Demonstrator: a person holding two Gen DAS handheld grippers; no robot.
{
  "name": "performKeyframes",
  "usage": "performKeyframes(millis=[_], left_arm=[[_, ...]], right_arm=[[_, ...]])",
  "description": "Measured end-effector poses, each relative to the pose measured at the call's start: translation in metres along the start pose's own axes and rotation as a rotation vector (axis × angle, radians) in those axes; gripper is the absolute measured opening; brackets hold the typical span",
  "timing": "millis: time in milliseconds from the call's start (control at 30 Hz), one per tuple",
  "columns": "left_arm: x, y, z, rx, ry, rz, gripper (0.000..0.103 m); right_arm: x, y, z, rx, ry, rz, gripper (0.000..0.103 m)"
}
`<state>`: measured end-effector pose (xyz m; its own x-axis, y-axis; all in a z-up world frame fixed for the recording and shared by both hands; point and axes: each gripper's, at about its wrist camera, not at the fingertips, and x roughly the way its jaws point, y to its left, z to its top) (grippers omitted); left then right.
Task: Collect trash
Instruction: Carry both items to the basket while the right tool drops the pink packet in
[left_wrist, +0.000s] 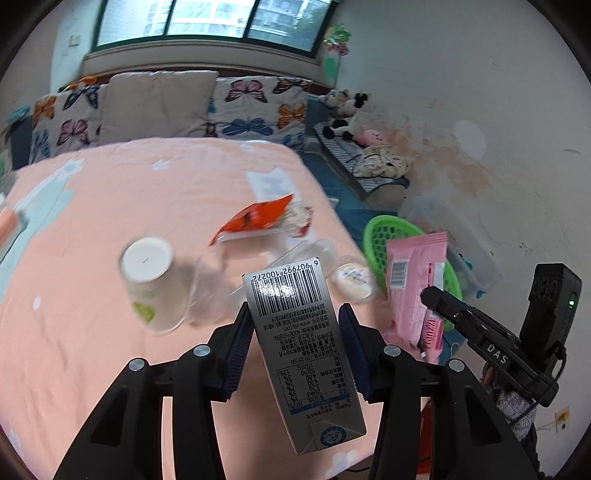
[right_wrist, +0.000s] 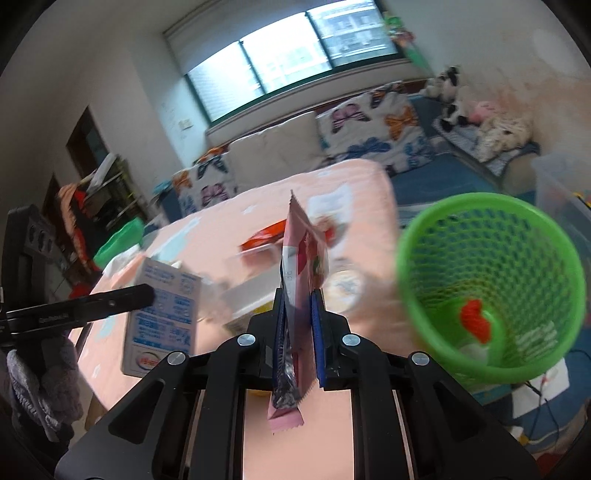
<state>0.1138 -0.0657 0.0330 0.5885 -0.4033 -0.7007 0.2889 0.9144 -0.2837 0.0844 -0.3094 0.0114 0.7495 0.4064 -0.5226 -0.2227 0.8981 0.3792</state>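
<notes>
On the left of the peach-pink bedspread (left_wrist: 92, 206) a white paper cup (left_wrist: 153, 284) lies on its side, its round base turned toward the camera and a green patch on its wall; touching it is a crumpled clear plastic cup (left_wrist: 208, 291), thin and glossy. Next comes the left gripper (left_wrist: 291, 332), its jaws set roughly carton-wide and its ribbed blue pads pressed against both narrow sides of a grey milk carton (left_wrist: 295, 332), a boxy, smooth-printed pack with a barcode at its far end, tilted and lifted clear of the cloth. Beyond it lies a shiny orange snack packet (left_wrist: 255, 218), torn open, and to the right a small round lid (left_wrist: 354, 282) with a pale printed top. Further right, off the bed's edge, stands a bright green plastic mesh basket (right_wrist: 491, 288), round, lattice-walled, with a red scrap and some pale litter at the bottom. The right gripper (right_wrist: 299, 317) is squeezed almost fully closed on a flat pink wrapper (right_wrist: 295, 314), a crimped-edge foil sachet held edge-on and upright between the blue pads, just left of the basket's rim.
</notes>
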Motion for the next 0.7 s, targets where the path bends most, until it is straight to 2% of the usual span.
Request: performKeyframes(millis=[400,600,700], left_arm=[[0.029,-0.065,0.033,0.119,0.018,-0.084,0.046],[0.053,-0.097,0.050,0.174,0.037,-0.119,0.046],[0.063,-0.110,0.057,0.196,0.038,-0.129,0.046]], right_arm=[[-0.023,-0.073,0.008,0.075,-0.051,-0.159,0.015],[-0.023,-0.107,0.011,0.115,-0.048,-0.222,0.018],[-0.022,-0.118,0.011,0.129,-0.044,-0.245,0.023]])
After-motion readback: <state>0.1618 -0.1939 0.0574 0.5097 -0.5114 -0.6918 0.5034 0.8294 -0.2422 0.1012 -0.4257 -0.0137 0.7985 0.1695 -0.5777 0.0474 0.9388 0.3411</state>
